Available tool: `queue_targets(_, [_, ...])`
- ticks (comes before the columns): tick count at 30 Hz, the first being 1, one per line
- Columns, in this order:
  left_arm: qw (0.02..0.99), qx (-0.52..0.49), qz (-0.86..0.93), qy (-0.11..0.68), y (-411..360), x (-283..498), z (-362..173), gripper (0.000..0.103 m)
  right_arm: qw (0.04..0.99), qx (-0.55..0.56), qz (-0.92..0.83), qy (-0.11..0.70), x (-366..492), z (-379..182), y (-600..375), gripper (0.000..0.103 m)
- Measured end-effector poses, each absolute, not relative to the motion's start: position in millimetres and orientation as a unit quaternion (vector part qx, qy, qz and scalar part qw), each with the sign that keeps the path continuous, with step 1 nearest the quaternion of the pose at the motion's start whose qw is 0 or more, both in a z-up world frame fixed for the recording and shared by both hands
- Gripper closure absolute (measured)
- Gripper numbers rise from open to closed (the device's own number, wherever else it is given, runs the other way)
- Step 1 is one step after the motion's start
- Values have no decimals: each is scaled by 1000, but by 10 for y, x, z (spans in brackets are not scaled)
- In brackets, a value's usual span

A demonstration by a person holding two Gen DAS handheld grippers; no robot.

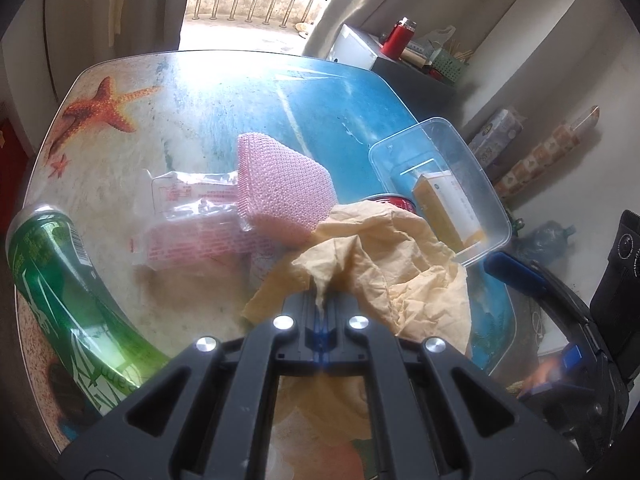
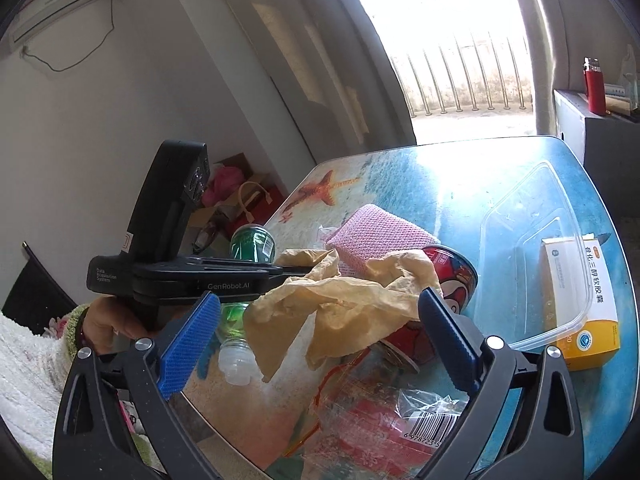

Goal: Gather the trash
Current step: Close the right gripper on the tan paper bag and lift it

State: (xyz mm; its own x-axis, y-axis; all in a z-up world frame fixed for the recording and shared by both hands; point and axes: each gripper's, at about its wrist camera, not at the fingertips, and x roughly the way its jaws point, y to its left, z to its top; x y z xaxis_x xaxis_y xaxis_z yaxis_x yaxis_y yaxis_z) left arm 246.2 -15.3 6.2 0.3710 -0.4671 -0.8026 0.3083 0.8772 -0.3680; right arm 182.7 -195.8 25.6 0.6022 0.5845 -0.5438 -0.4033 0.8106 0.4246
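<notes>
**A:** What's on the bench [image 1: 120, 152]?

**B:** A glass-topped bench printed with a beach scene, an orange starfish at its far left corner. Trash lies scattered over it. A crumpled tan paper [image 1: 372, 264] is lifted off the surface near the front edge, pinched in the left gripper [image 1: 320, 300].

**A:** So the left fingers are gripping?

**B:** Yes. They are pressed together on a twisted fold of the paper, and the rest of the sheet hangs loose around and below them. In the right wrist view the same gripper [image 2: 308, 269] reaches in from the left side, held by a hand [image 2: 108, 326] in a fuzzy sleeve cuff.

**A:** And the right gripper?

**B:** The right gripper [image 2: 320, 340] has its blue-padded fingers [image 2: 188, 344] spread wide apart, nothing between them touching the pads. The paper [image 2: 340, 308] hangs just ahead of them.

**A:** What else is there?

**B:** A green plastic bottle [image 1: 60, 280] lies on its side along the left edge. A pink textured sponge [image 1: 280, 184] rests tilted on a clear printed wrapper [image 1: 188, 216] near the middle. Behind the paper sits a red can [image 2: 452, 272], mostly covered by it. At the right edge a clear plastic container [image 1: 448, 184] rests tilted over a yellow and white carton [image 2: 580, 304]. Another clear wrapper with a barcode [image 2: 424, 424] lies at the front edge, below the right gripper.
</notes>
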Motion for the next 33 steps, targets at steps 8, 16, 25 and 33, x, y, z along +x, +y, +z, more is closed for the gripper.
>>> queue_targets(8, [810, -102, -245, 523, -184, 2555, -43, 103, 877, 132, 270, 375, 2055, 47, -1893, 7])
queue_targets(16, [797, -124, -251, 536, -134, 2669, -115, 103, 882, 61, 282, 372, 2016, 11, -1776, 7])
queue_targets(25, [781, -151, -267, 545, -128, 2740, -126, 103, 894, 23, 236, 381, 2099, -51, -1676, 10])
queue_targets(33, [767, -174, -281, 550, -164, 2762, -114, 103, 903, -5, 215, 372, 2067, -56, -1547, 23])
